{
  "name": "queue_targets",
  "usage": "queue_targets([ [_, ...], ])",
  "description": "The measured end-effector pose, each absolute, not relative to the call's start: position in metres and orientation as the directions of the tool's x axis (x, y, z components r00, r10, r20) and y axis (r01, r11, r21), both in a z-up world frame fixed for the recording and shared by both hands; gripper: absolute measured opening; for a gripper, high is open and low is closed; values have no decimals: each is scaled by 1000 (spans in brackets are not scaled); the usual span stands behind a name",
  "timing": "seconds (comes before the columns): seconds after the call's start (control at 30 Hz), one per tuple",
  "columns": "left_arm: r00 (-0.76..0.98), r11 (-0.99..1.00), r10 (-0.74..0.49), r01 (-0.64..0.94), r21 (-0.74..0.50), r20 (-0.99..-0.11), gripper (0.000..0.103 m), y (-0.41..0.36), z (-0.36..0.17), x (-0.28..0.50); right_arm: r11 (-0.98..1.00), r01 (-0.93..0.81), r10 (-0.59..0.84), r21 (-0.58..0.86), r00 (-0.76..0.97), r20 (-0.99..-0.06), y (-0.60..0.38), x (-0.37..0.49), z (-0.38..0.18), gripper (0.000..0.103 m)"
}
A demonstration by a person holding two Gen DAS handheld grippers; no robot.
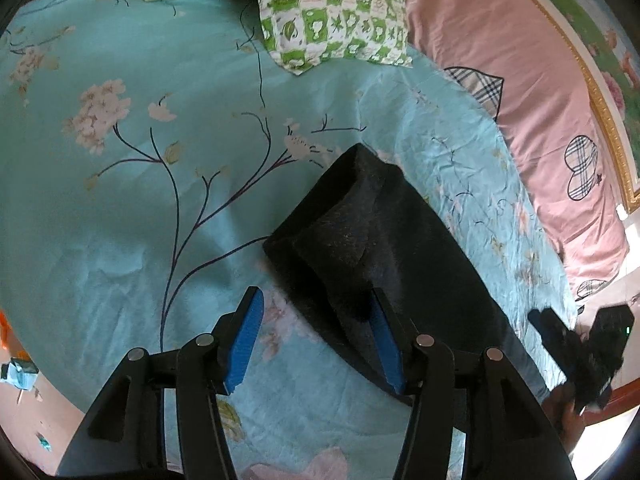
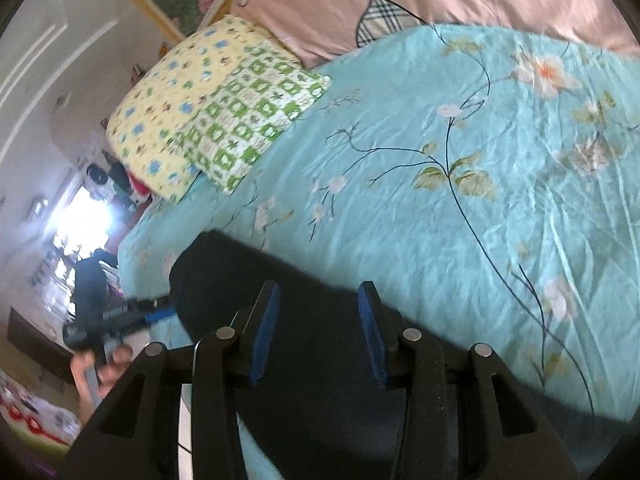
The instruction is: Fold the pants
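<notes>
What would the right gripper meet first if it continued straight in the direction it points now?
Most likely the black pants: the open right gripper has them right between and ahead of it, though its height above them is unclear.

open sheet left, pillows beyond

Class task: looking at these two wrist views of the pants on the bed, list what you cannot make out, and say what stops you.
1. Pants: the lower part is cut off behind the left claw in the left view.
2. Pants' fold layers: cloth too dark in the right view.
3. Right claw: small and dark at the left view's edge.
4. Room by the window: blurred and glared in the right view.
</notes>
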State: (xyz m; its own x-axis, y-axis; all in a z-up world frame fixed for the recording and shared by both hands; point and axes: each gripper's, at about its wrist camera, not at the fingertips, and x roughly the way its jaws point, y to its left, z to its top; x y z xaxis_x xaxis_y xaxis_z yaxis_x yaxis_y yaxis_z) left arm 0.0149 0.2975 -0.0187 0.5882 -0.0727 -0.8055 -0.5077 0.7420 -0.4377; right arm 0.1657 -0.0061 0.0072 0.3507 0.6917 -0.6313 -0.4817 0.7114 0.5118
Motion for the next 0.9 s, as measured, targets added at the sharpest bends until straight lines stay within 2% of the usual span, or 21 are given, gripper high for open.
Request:
queue_targets([
  [0.33, 575, 731, -96, -513, -450, -812, 54, 302, -34, 17, 742, -513, 602, 431, 228, -765, 28, 212, -21, 43],
  [0.47, 583, 720, -113, -510, -471, -805, 55, 306, -37, 22, 699, -597, 567, 394, 126, -814, 48, 207, -34, 43],
  [0.7, 596, 735, -92, -500, -458, -798, 56, 303, -40, 40, 663, -686, 480, 301, 80, -874, 67, 205, -40, 42],
  [0.73, 601, 747, -80, -492, -447, -795, 56, 300, -40, 44, 651, -703, 467, 288, 72, -881, 69, 204, -39, 39],
  [0.83, 607, 777, -53, -474, -414, -793, 37, 292, -40, 51, 634, -722, 456, 277, 60, -888, 73, 199, -35, 25],
  [0.87, 616, 786, -60, -456, -417, -785, 28, 290, -39, 51, 634, -728, 449, 260, 73, -891, 74, 196, -33, 22],
  [0.9, 626, 793, -61, -443, -419, -777, 24, 288, -36, 49, 634, -737, 440, 235, 93, -893, 76, 193, -31, 15],
])
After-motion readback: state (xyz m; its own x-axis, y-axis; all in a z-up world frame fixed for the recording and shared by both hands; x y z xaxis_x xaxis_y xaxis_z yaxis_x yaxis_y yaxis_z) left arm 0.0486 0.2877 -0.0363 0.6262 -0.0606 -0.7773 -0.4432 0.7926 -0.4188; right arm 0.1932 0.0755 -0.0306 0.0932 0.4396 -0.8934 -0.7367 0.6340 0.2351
